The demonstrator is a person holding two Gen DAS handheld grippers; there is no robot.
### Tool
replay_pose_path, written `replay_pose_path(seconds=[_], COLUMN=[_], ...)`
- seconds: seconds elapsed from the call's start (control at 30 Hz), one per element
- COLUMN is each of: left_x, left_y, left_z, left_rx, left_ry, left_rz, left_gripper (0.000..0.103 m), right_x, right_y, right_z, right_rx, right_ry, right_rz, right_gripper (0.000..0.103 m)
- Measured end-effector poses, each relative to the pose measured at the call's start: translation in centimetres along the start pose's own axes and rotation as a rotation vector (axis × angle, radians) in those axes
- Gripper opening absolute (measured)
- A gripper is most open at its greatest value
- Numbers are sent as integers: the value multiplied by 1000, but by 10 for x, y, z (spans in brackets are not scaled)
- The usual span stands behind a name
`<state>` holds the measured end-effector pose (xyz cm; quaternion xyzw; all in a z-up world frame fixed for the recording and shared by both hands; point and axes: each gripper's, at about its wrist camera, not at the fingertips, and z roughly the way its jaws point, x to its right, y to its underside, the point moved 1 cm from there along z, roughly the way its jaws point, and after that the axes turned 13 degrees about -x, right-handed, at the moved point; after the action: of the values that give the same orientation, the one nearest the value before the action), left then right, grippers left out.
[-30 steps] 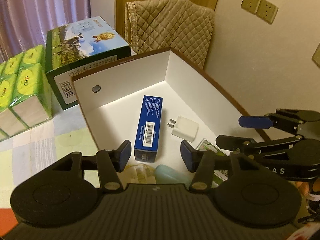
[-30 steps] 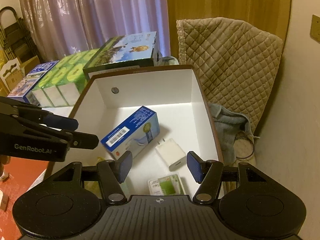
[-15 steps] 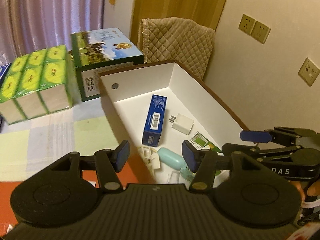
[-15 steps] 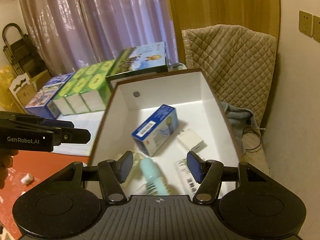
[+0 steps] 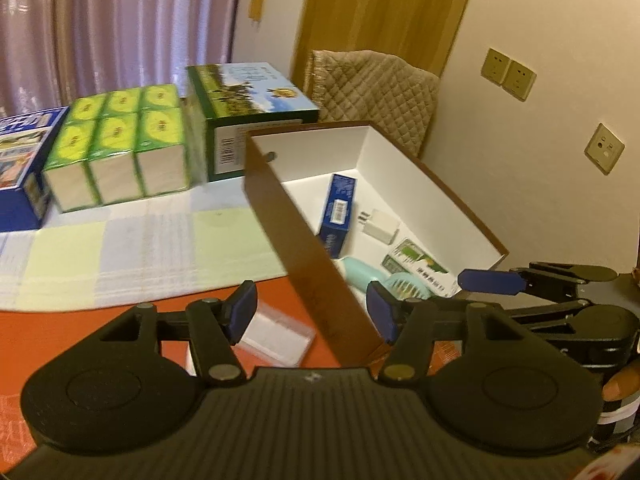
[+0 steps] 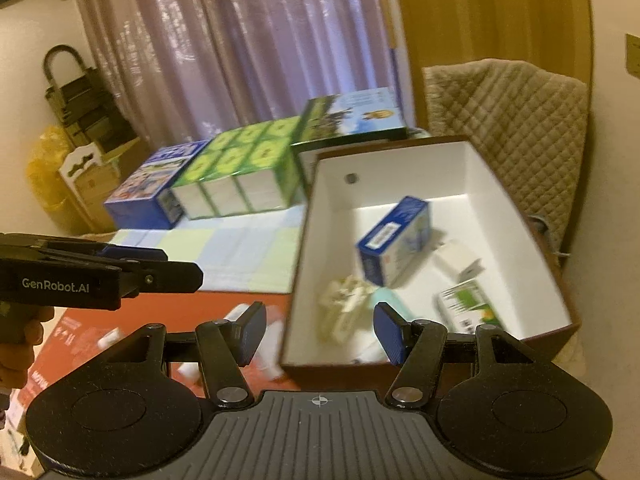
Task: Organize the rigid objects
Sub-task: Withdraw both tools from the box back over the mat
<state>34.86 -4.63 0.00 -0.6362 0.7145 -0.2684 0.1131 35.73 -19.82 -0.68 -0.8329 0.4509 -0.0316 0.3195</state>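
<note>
The left hand-held gripper point(image 5: 312, 312) is opening, nothing between its pads. The right hand-held gripper point(image 6: 320, 334) stands parted and empty. Both are near the box point(image 5: 304, 264), which holds a blue carton point(image 5: 338, 208) and a charger point(image 5: 380, 226).

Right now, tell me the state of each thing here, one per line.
Storage box: open, no lid, holding items.
Blue carton: in the box, lying down.
White charger: in the box, unplugged.
Left gripper: jaws opening, nothing between them.
Right gripper: open, empty.

Box point(image 5: 308, 256) open-topped; near wall blocks low entry; cartons point(image 5: 120, 148) behind.
</note>
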Motion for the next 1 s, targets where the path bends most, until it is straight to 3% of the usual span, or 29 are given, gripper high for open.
replay_pose_path(seconds=[0.6, 1.0], left_x=[-56, -92], left_y=[58, 93], left_z=[-27, -33], left_rx=[-20, -54], left_ry=[-48, -137], left_rz=[-109, -186], left_gripper=[58, 58], right_x=[-73, -95], right_y=[32, 41], right_z=[38, 61], right_rx=[-102, -145], right_ry=[-75, -54], right_rz=[-84, -124], right_gripper=[57, 57])
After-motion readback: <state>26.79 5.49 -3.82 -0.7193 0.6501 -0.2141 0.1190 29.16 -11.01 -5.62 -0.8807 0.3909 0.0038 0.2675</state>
